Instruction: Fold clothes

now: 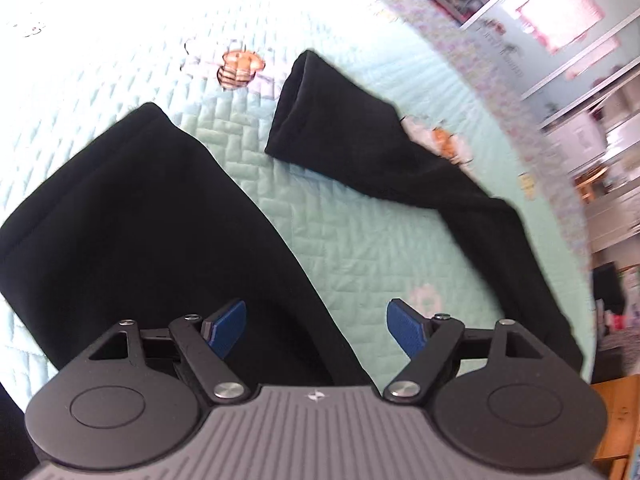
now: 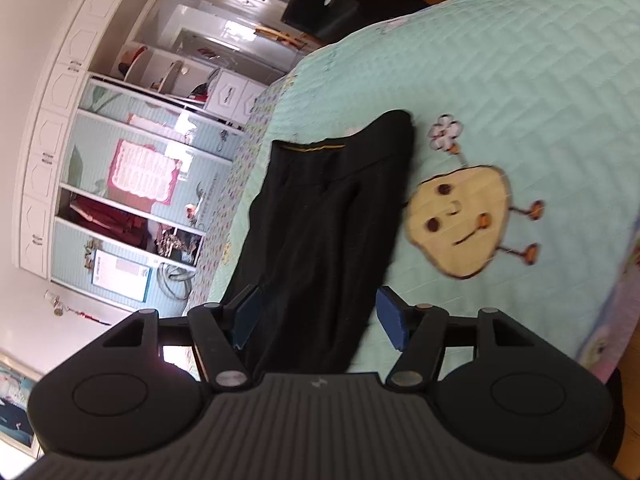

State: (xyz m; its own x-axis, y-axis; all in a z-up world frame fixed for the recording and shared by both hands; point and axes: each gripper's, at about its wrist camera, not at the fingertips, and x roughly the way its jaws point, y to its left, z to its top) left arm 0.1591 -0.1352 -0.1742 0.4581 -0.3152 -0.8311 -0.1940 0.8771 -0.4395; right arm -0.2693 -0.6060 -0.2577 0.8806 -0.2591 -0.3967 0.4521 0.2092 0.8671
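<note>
Black fabric trousers (image 1: 132, 216) were spread on a mint-green quilted bedspread (image 1: 352, 248).
Left gripper (image 1: 316, 326) and right gripper (image 2: 318, 320) were held with fingers apart, nothing clamped.

A home bedroom, likely a child's: a bed under a mint quilted bedspread (image 2: 520, 60) stitched with a smiling cartoon figure (image 2: 460, 220), and beyond the bed's edge white built-in shelves (image 2: 120, 120) with cupboards.
</note>
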